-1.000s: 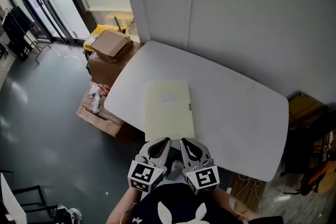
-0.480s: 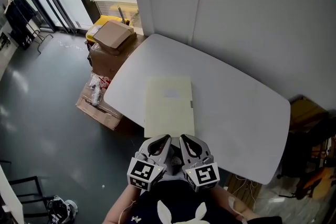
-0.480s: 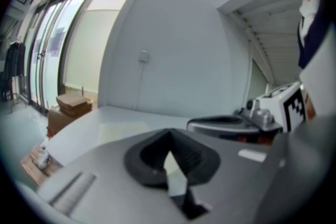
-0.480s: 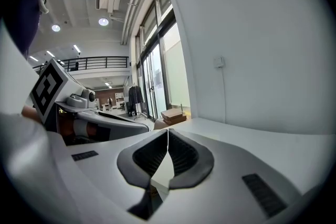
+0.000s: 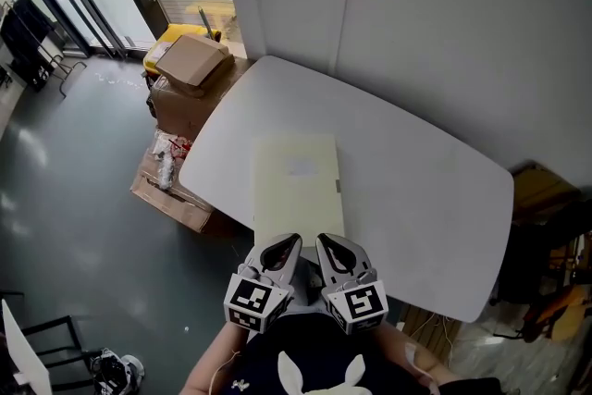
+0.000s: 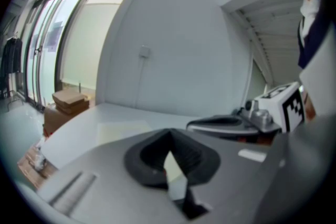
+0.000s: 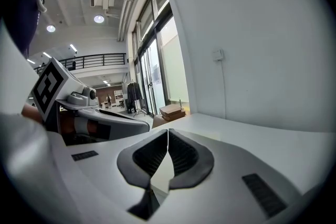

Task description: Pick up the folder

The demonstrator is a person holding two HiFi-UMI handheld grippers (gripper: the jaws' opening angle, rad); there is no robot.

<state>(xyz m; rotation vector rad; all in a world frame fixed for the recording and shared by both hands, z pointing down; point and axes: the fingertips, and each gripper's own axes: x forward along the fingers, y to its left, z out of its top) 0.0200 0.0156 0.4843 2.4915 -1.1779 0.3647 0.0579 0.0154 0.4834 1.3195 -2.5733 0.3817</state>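
- Your folder (image 5: 298,190) is pale yellow, plain and rectangular, with a small dark mark on its right edge.
- It lies flat on the white table (image 5: 416,190), at the near edge, just ahead of your grippers.
- Count: one folder, one table, two grippers.
- Your left gripper (image 5: 288,241) and right gripper (image 5: 326,241) both have their jaws pressed together, holding nothing.

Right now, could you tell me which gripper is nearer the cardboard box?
Left. The left gripper is down-right of the cardboard box; the right gripper lies farther right.
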